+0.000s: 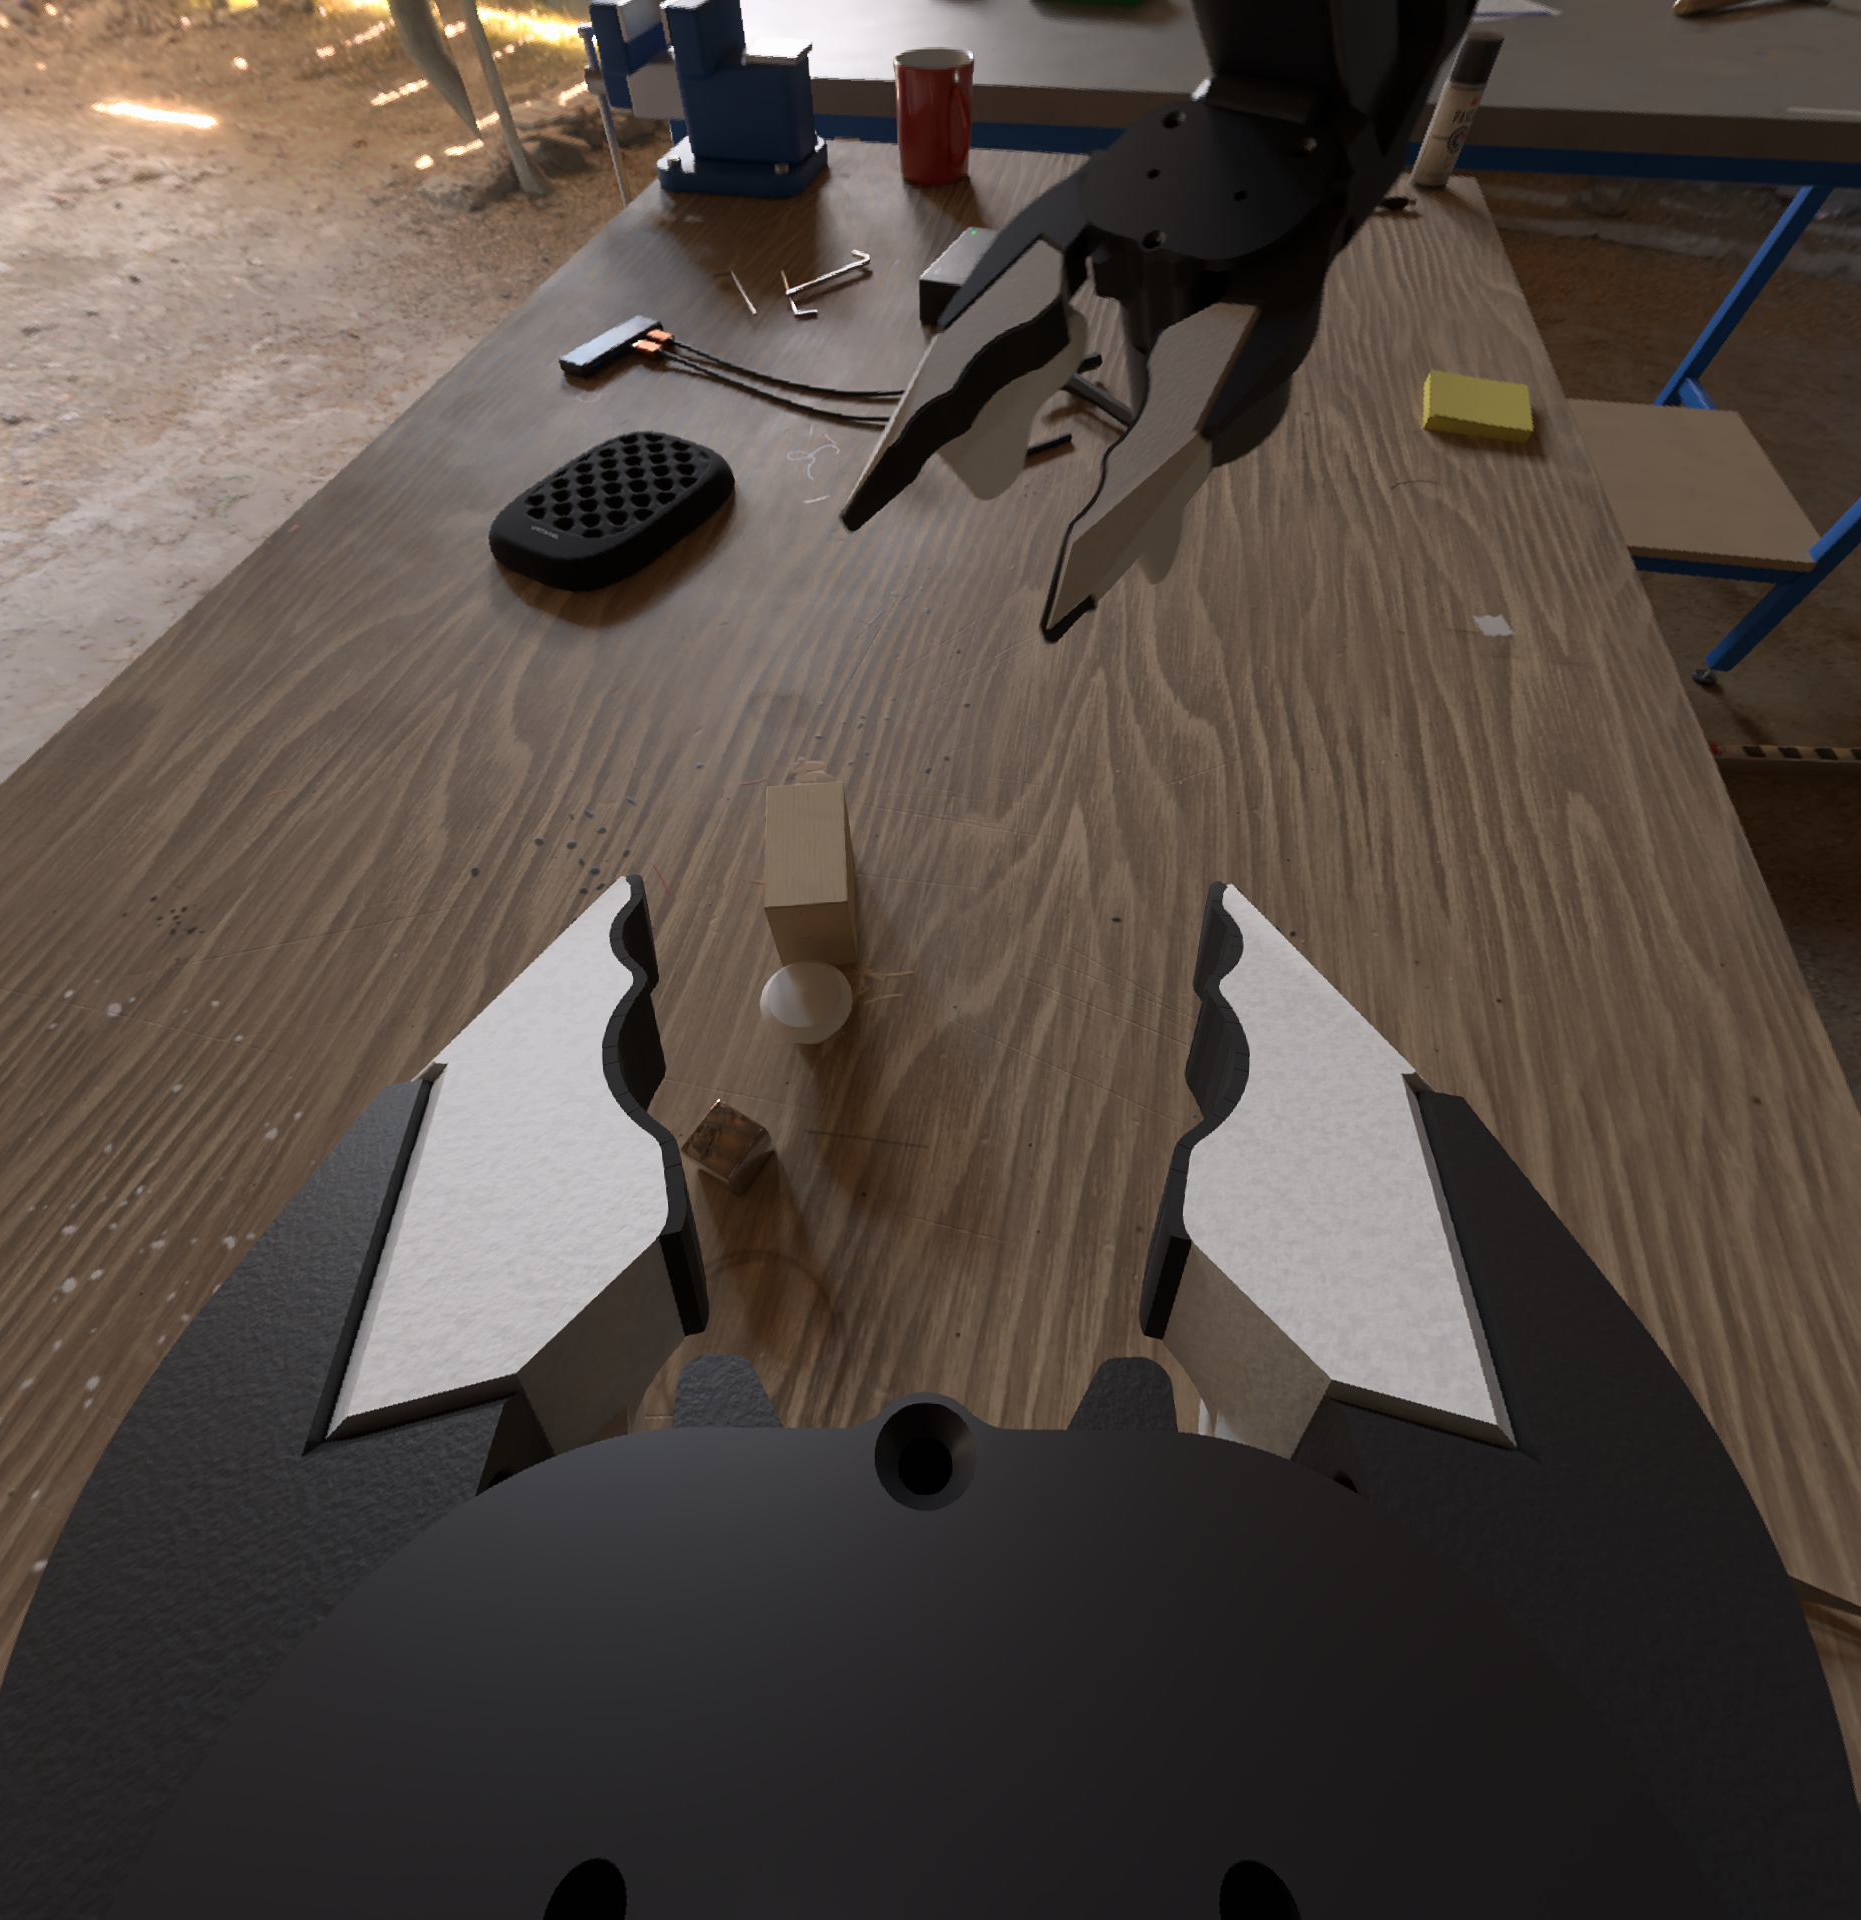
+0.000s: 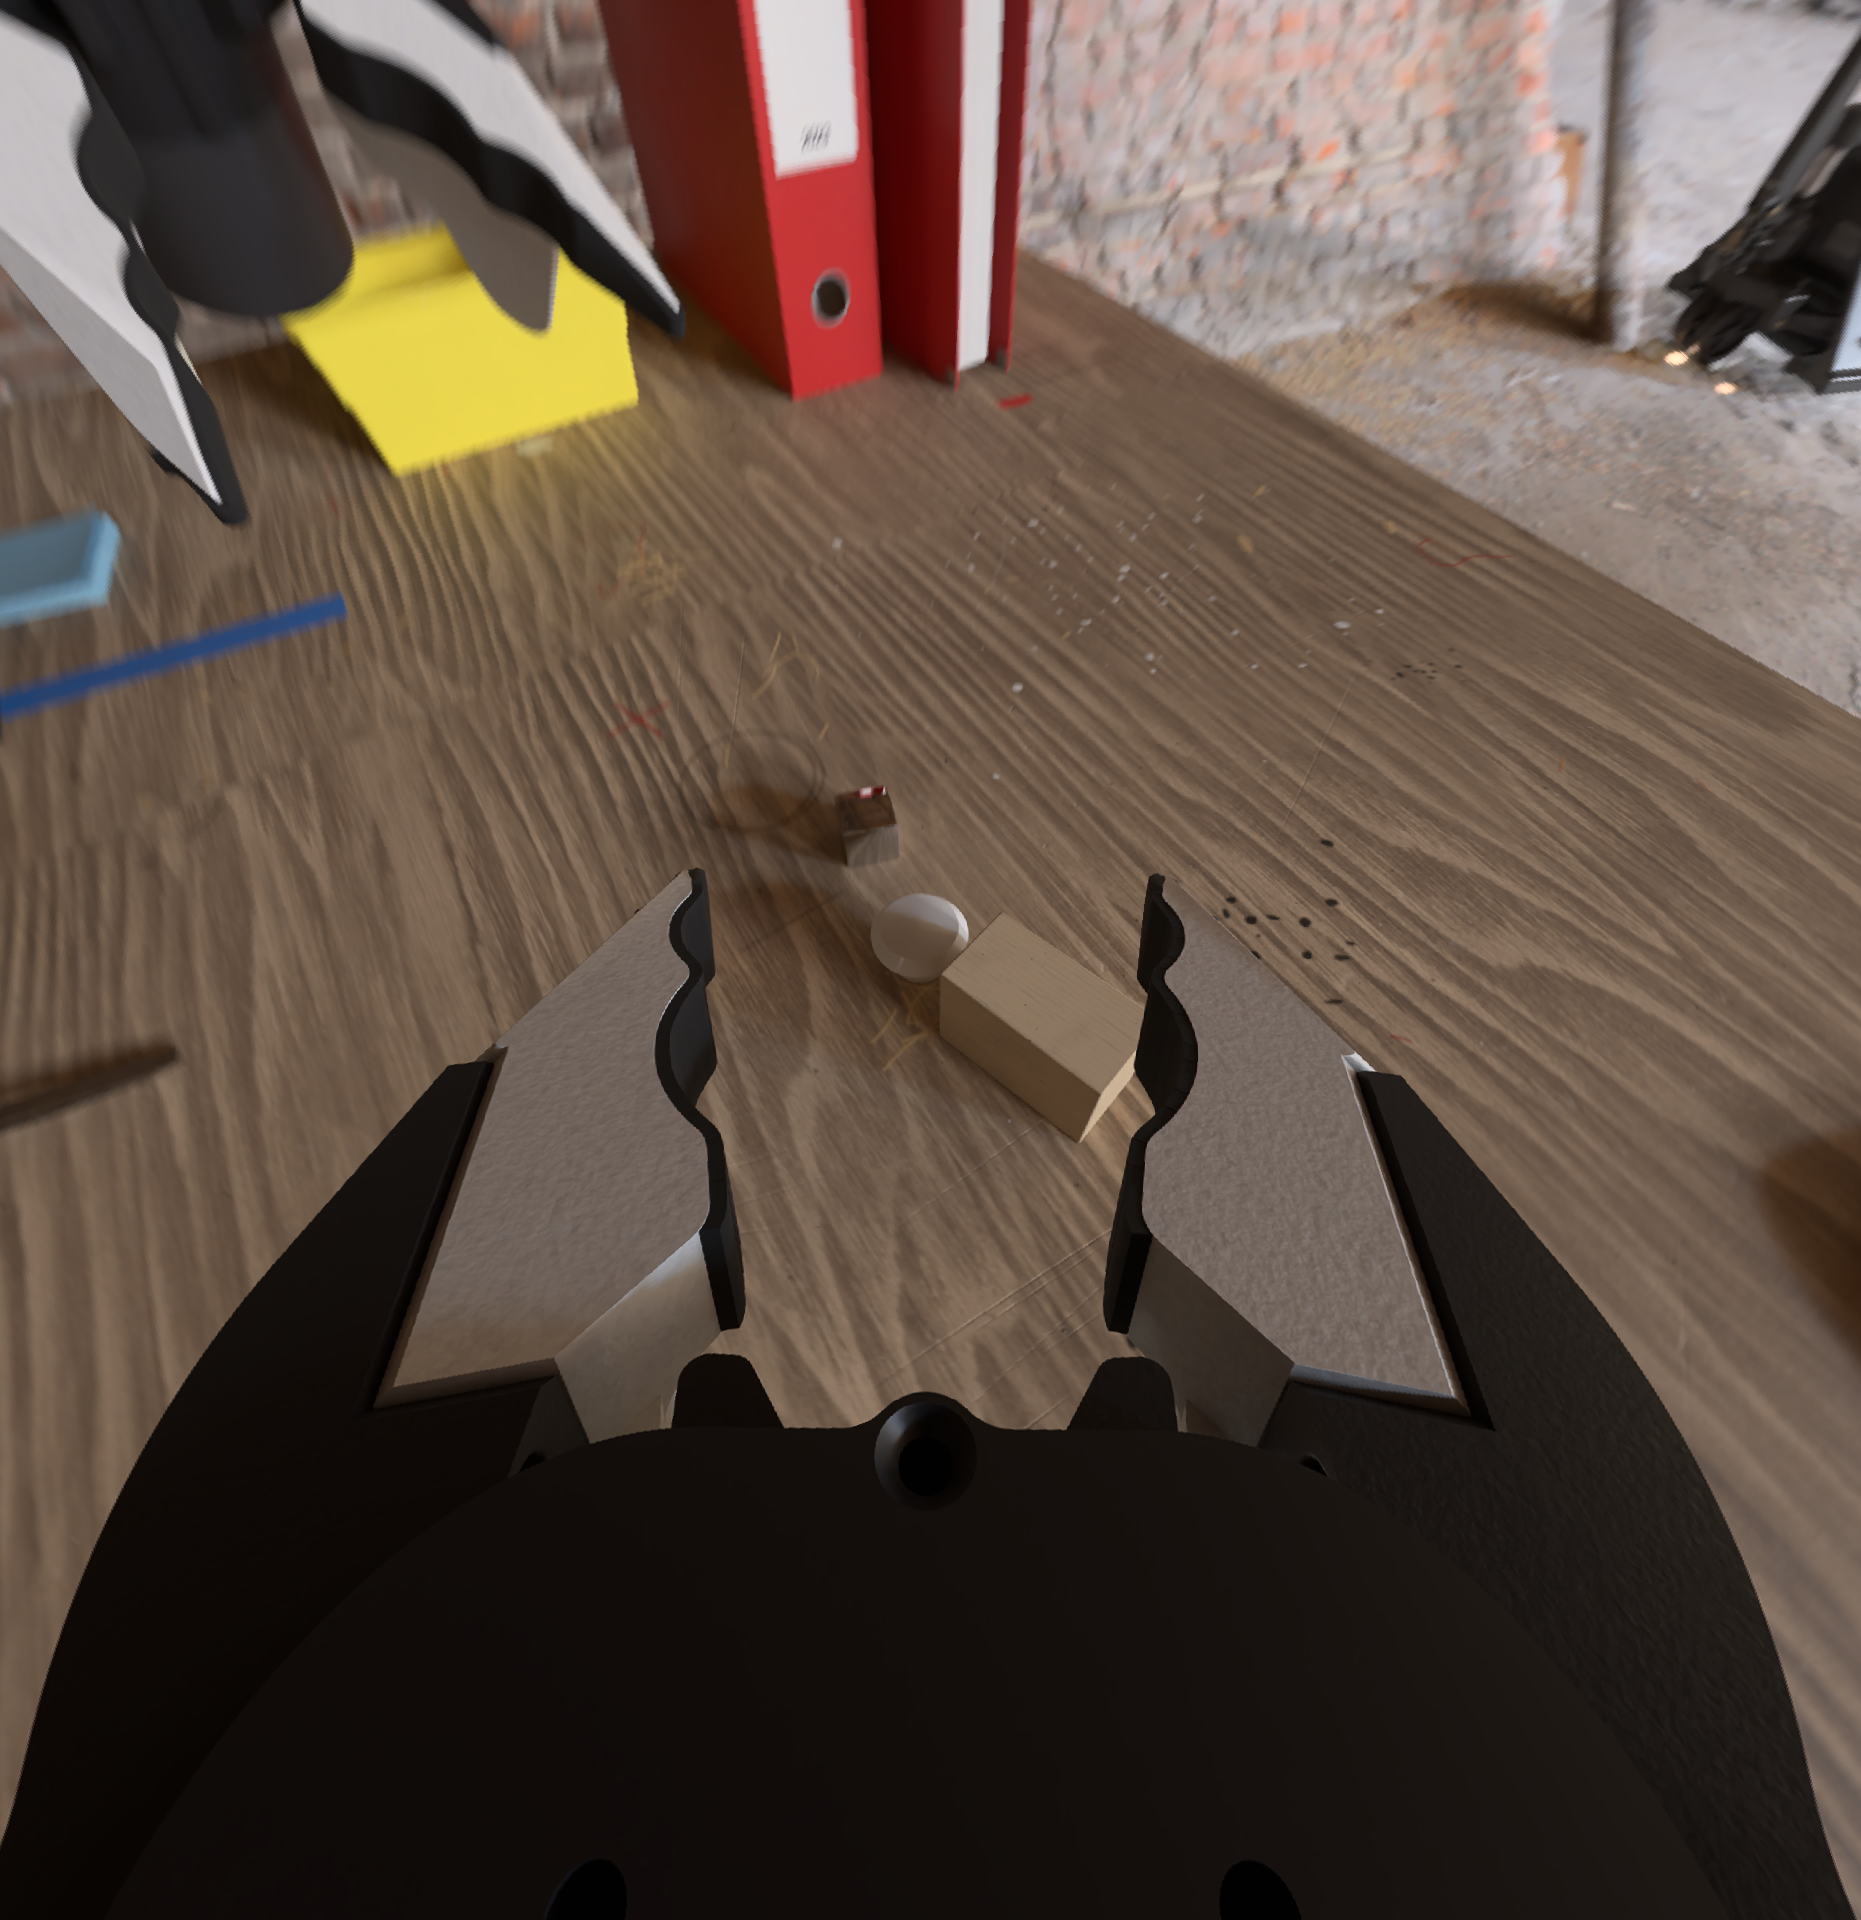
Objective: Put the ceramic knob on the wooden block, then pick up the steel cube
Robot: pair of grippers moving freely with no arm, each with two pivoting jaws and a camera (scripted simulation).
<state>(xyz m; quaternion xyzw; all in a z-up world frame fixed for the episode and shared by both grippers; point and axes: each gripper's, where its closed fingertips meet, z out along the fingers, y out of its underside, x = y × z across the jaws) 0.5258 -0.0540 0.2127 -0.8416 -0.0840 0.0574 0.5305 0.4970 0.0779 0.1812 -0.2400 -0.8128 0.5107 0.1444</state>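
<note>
A white ceramic knob [image 1: 806, 1001] lies on the table against the near end of a pale wooden block [image 1: 807, 875]. A small shiny steel cube [image 1: 726, 1144] sits closer, beside my left gripper's left finger. My left gripper [image 1: 926, 894] is open and empty above them. In the right wrist view the knob [image 2: 918, 935] touches the block [image 2: 1035, 1023], and the cube [image 2: 868, 826] lies beyond. My right gripper [image 2: 926, 894] is open and empty, hovering before the block. It also shows in the left wrist view [image 1: 952, 571], raised above the table.
A black perforated pad [image 1: 614, 509], cables, hex keys [image 1: 822, 283], a red mug [image 1: 933, 114], a blue vise [image 1: 739, 104] and a yellow sponge [image 1: 1477, 405] lie at the far end. Red binders [image 2: 822, 177], a yellow block [image 2: 469, 353] and a blue tray [image 2: 43, 571] stand opposite.
</note>
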